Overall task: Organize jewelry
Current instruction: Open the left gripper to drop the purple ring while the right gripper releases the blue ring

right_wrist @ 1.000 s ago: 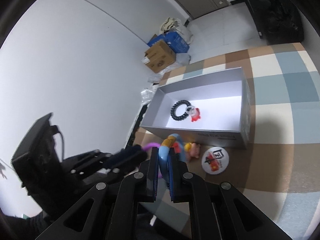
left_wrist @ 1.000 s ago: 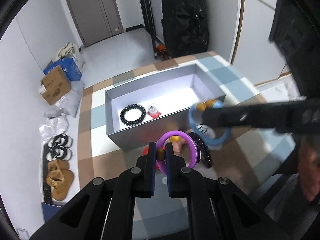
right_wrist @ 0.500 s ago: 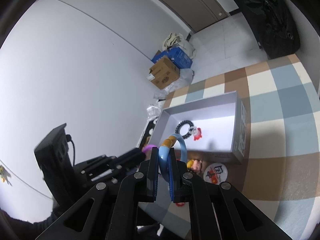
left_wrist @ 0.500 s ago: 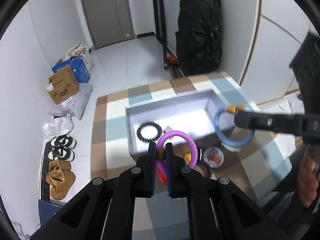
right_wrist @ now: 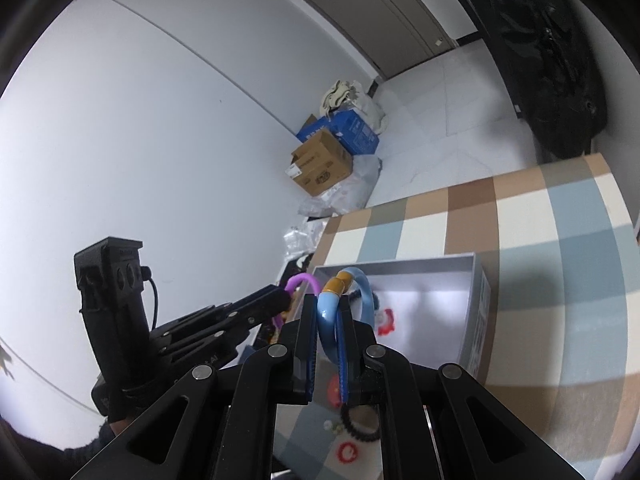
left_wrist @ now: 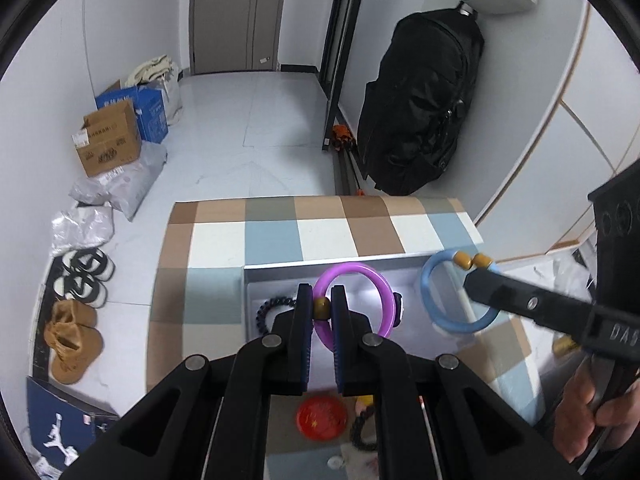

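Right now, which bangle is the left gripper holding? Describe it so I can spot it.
On the checked tablecloth sits a grey open box. Above its near side, the left gripper clamps a purple bangle at its brown bead. The other raised bangle is blue, with gold beads.

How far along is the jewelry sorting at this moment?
Done: a dark beaded bracelet and a small red charm lie in the grey box. In hand: left gripper holds a purple bangle, right gripper a blue bangle, both above the box. Left: a red badge and another dark bracelet on the table.
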`<state>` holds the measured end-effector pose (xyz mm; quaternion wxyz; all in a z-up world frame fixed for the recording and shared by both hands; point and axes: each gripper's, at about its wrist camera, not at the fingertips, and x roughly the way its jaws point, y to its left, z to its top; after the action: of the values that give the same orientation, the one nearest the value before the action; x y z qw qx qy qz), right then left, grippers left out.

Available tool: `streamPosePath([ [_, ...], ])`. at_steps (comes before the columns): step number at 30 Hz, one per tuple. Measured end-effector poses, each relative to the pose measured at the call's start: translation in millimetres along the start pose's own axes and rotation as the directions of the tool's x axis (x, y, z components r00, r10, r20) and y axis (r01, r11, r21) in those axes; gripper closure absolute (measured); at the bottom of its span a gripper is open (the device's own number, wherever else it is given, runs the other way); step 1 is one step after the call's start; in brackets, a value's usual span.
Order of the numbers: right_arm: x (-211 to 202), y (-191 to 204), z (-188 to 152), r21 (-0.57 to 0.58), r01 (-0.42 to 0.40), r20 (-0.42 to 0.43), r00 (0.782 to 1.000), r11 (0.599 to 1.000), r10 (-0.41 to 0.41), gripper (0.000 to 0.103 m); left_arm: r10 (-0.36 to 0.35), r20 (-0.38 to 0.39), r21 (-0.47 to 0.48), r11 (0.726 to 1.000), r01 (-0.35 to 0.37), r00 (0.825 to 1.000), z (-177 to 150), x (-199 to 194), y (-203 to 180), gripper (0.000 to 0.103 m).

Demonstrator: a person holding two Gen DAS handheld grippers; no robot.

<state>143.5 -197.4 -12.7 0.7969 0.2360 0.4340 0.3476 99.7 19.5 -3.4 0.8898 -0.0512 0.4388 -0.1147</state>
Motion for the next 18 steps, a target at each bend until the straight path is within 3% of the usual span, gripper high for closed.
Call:
streamPosePath([
  [6, 23, -8, 8, 0.0, 0.052, -0.052, 0.997, 0.999, -0.052, 0.095, -0.078, -0.037, -0.081, 0.994, 0.075, 0.996, 3, 22, 12, 0.098],
  [11, 37, -16, 13, 0.006, 0.099, -0.096, 0.991, 0.995, -0.098, 0.091, -0.172, -0.063, -0.129, 0.978, 0.163, 0.983, 8, 31, 21, 0.097],
  [15, 37, -23, 16, 0.038, 0.082, -0.113, 0.991, 0.996, -0.077, 0.061, -0.201, -0.061, -0.153, 0.97, 0.19, 0.978, 11, 32, 23, 0.096],
  [18, 33, -21, 17, 0.026, 0.074, -0.113, 0.991, 0.997, -0.07, 0.047, -0.183, -0.062, -0.142, 0.975, 0.173, 0.981, 10, 31, 20, 0.096],
])
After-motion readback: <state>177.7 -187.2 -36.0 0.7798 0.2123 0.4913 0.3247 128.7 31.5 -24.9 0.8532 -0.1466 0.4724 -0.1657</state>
